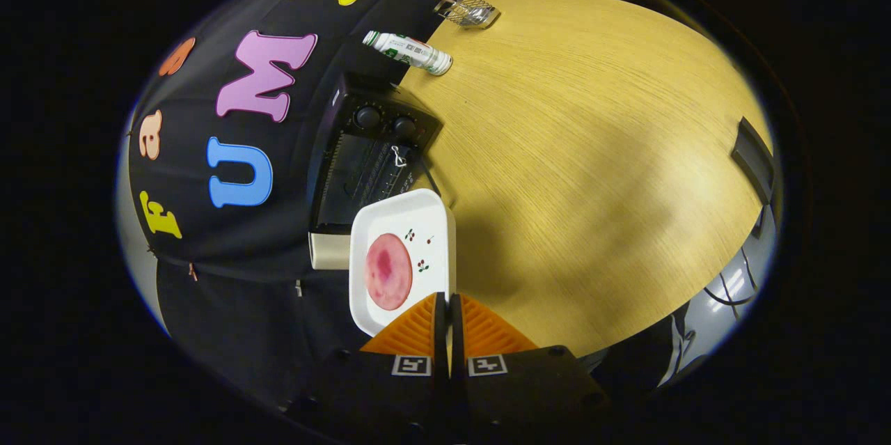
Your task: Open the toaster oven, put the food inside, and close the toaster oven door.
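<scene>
The gripper (446, 306) pinches the rim of a square white plate (400, 219) with both ribbed fingers. A round pink slice of meat (388, 271) lies on it. Just beyond stands the boxy black toaster oven (369, 152) on the woody tabletop (592, 152).

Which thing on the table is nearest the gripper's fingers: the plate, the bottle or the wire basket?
The white plate with the pink slice: the gripper is shut on its edge. The bottle and wire basket lie far beyond, past the toaster oven.
</scene>
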